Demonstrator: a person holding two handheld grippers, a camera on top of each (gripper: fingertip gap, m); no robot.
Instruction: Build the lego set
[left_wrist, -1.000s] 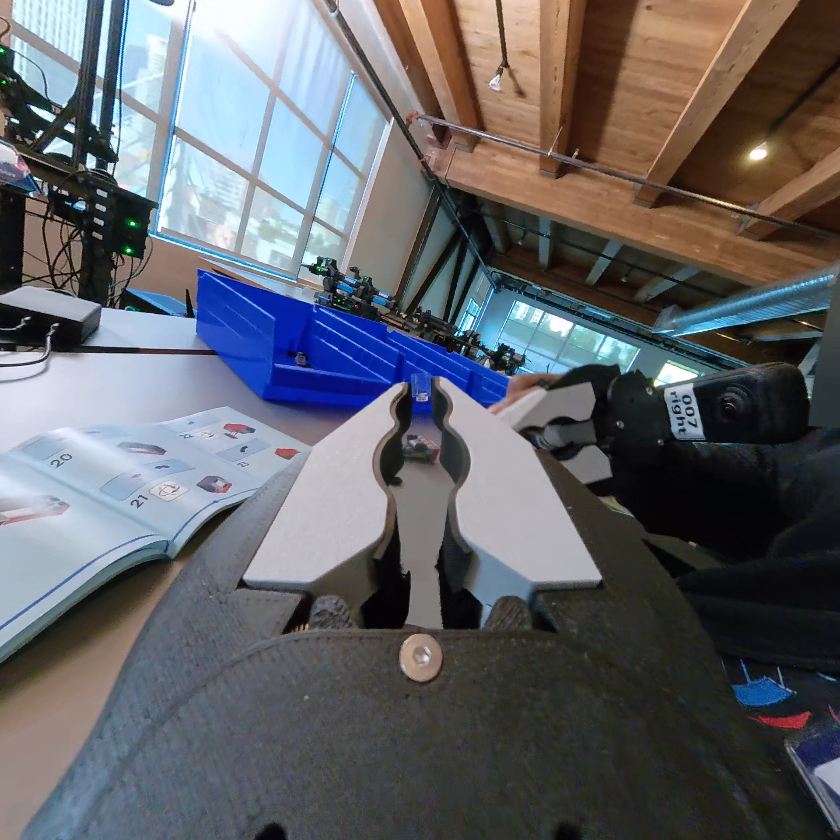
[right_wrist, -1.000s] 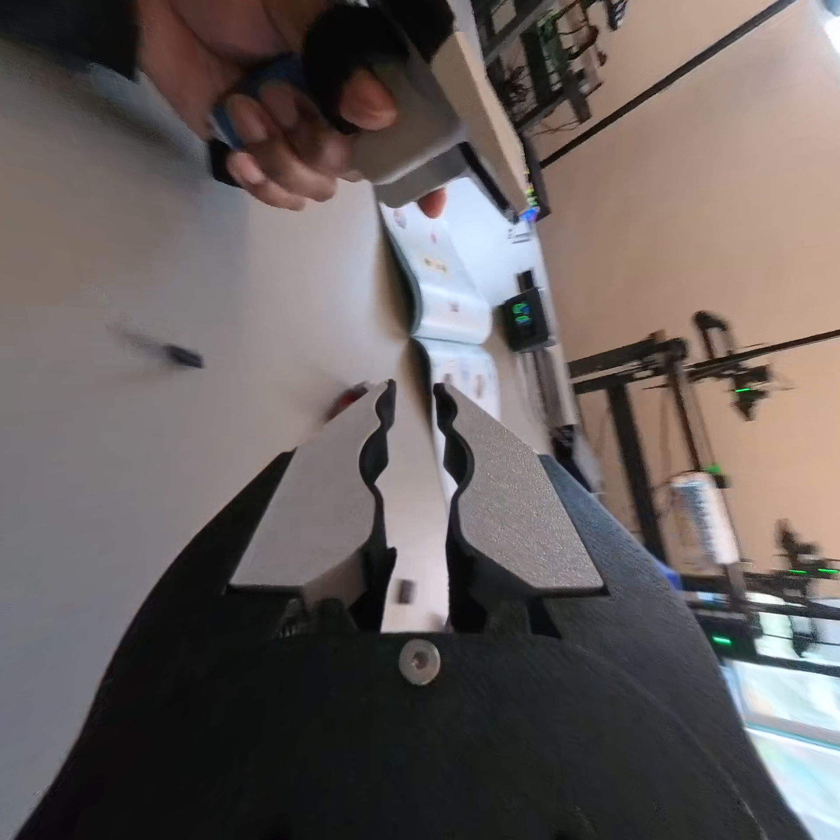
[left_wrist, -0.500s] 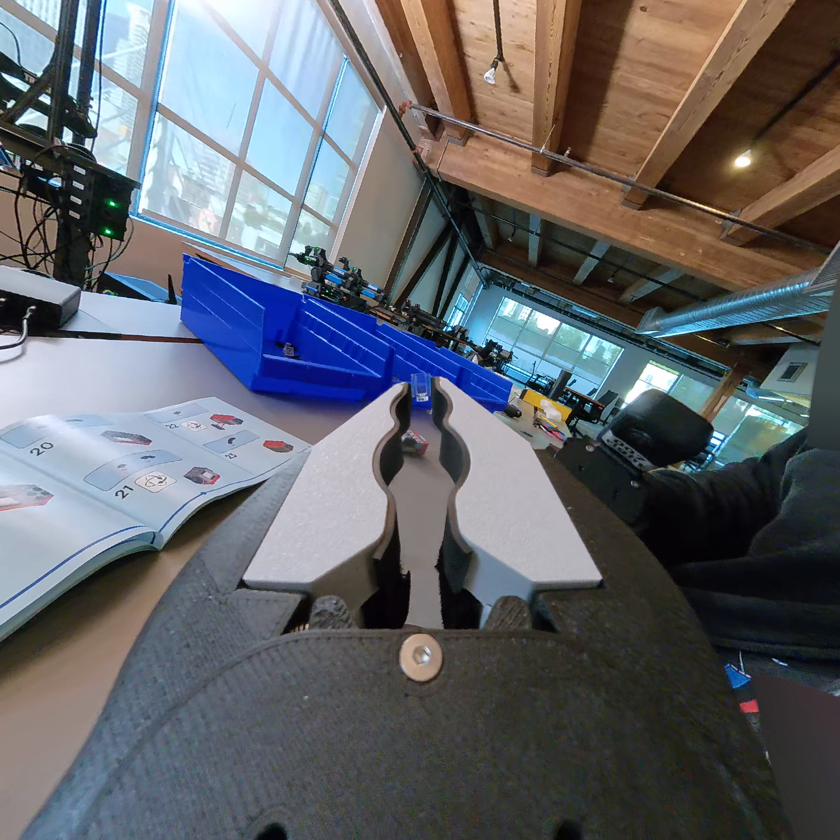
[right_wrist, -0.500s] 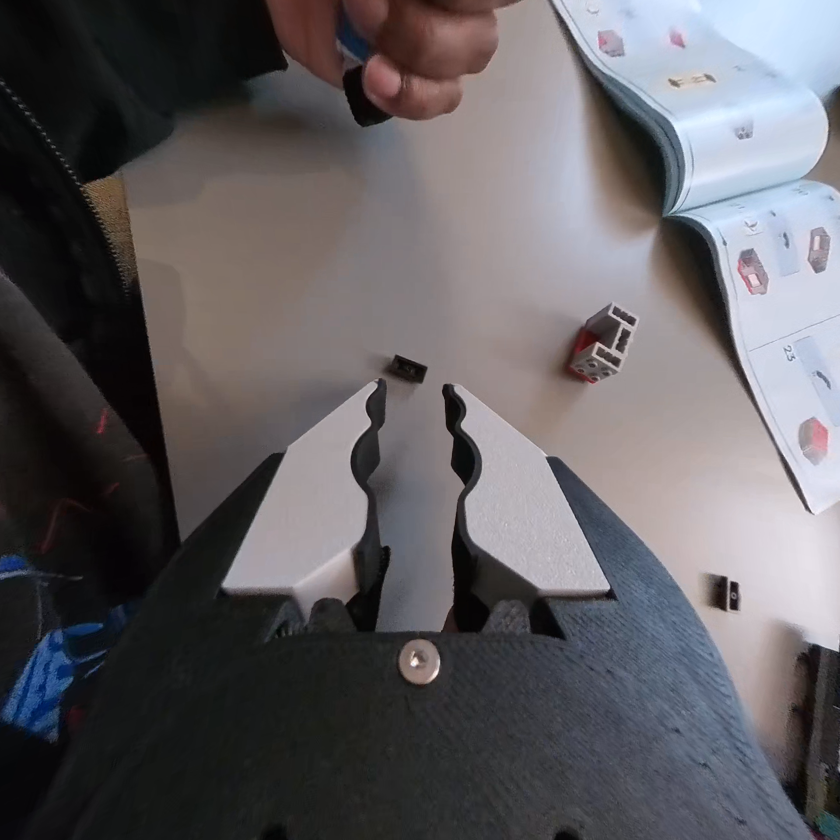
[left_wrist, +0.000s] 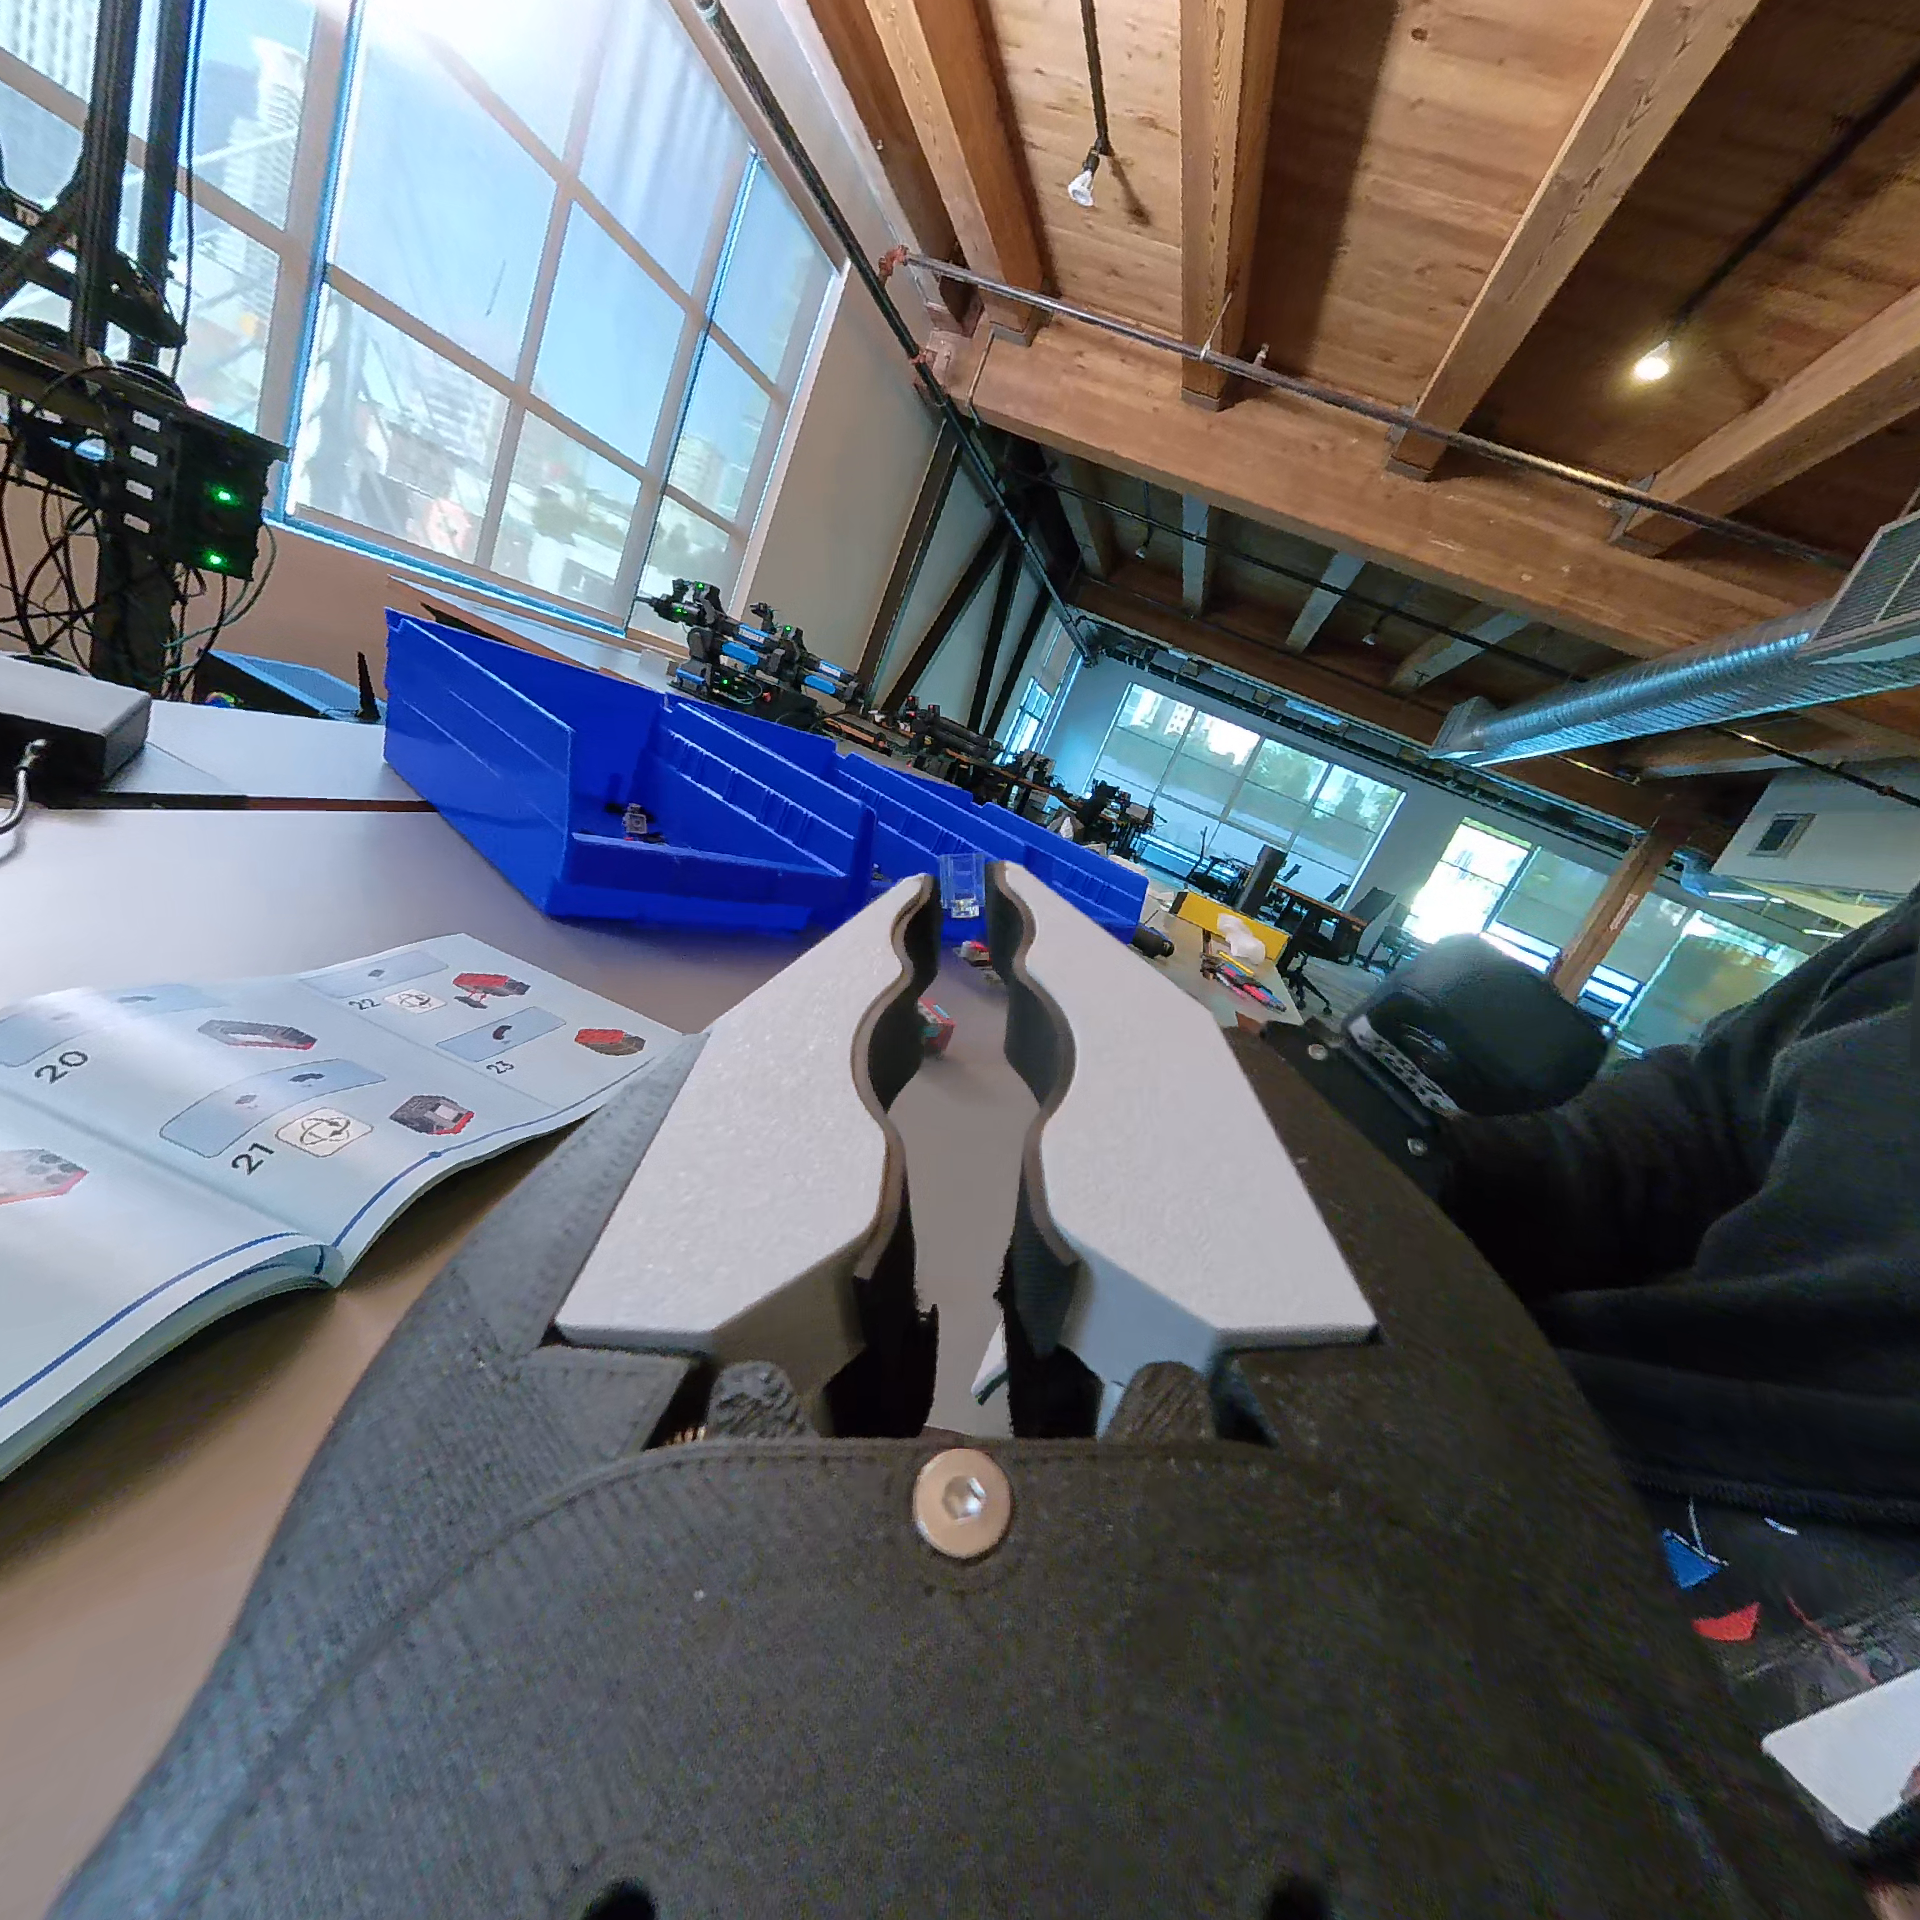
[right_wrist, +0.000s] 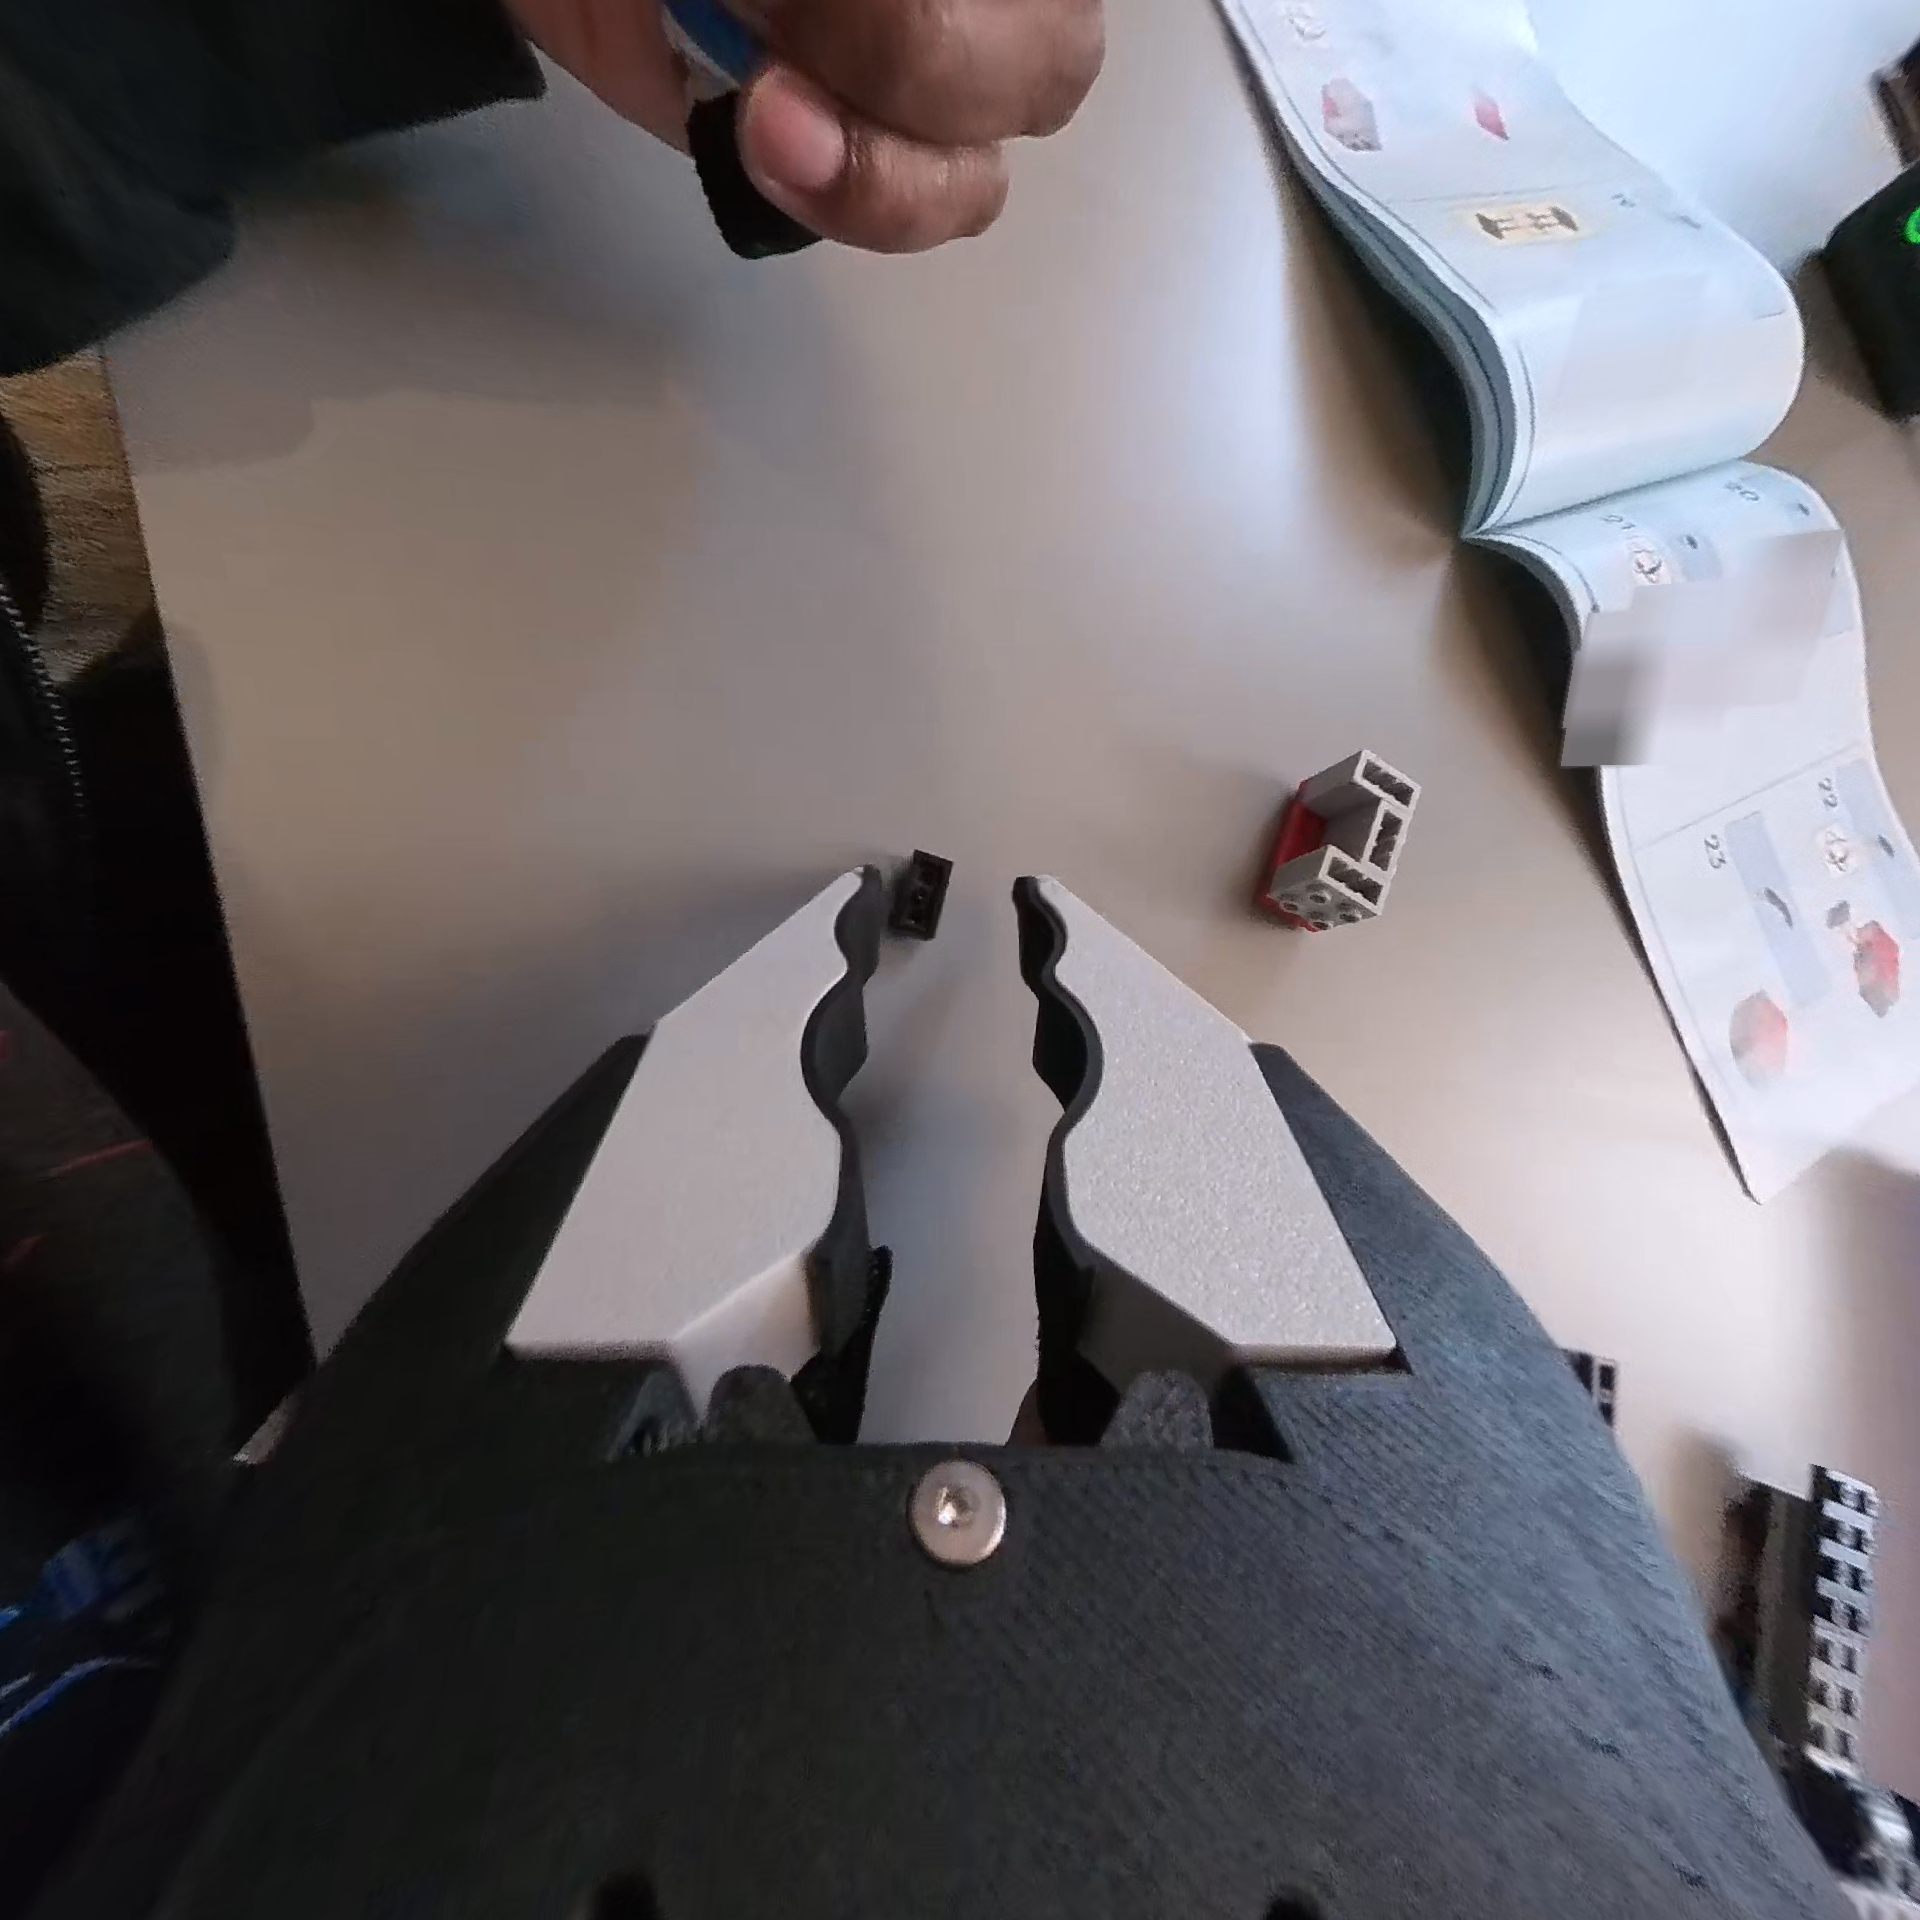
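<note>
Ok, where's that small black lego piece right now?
In the right wrist view, the small black lego piece lies on the grey table just off the right claw, left of the grey-and-red lego block.

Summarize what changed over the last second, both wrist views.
The right gripper swung from sideways to looking down at the table, then closed in on the small black piece, now by its left fingertip; jaws open, nothing gripped. It left the left wrist view. The left gripper stayed nearly still, jaws unchanged. Grey-and-red assembly and booklet unmoved.
</note>
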